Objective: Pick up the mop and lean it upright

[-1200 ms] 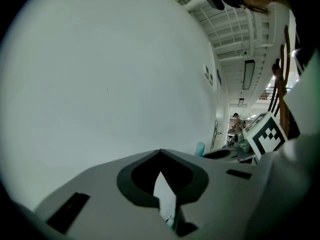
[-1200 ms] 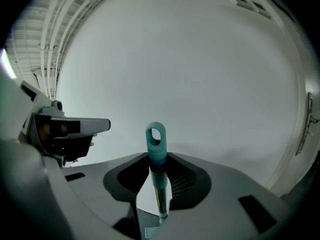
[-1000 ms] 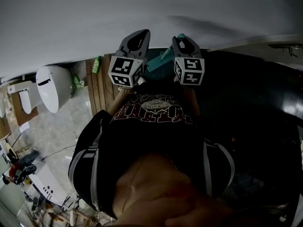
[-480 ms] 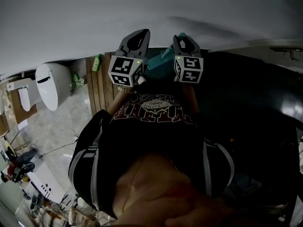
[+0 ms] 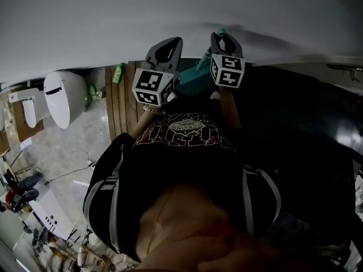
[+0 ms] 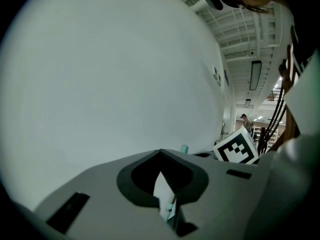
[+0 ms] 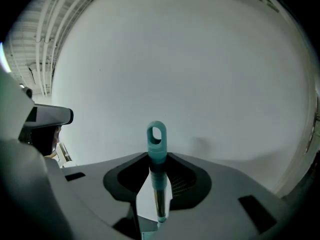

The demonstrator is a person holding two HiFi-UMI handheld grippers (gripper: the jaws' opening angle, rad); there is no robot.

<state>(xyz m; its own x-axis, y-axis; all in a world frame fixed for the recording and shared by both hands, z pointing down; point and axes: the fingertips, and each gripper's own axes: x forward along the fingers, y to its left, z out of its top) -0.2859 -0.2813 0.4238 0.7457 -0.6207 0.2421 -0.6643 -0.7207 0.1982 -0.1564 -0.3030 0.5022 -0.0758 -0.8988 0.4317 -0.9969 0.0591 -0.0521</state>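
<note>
Up goes the right gripper vs a sec ago: its marker cube sits higher in frame & closer to the wall now. The left gripper has barely shifted.

Right gripper view: jaws closed round the mop just under its teal end w/ the hanging loop. Shaft runs upright through the notch, loop poking out twd the pale wall. Lower shaft is cut off by the gripper body.

Left gripper view: jaws drawn in narrow, a sliver of teal-and-silver shaft pinched betw them beside a white strip. Can't tell what the strip is. Past that gripper's far edge the teal tip just peeks out, w/ the right cube alongside.

Head view: both grippers are up in front of the person's chest, near the wall, left one lower in frame than the right. Teal block betw them is mostly hidden behind the cubes, shape unclear; can't tell if it's part of the mop. Anything below is hidden by the torso in the black shirt. Right half of the view is near-black, nothing readable.

Off to the left: toilet, wood slats, small green bottle. Clutter at bottom-left is too small to name.
</note>
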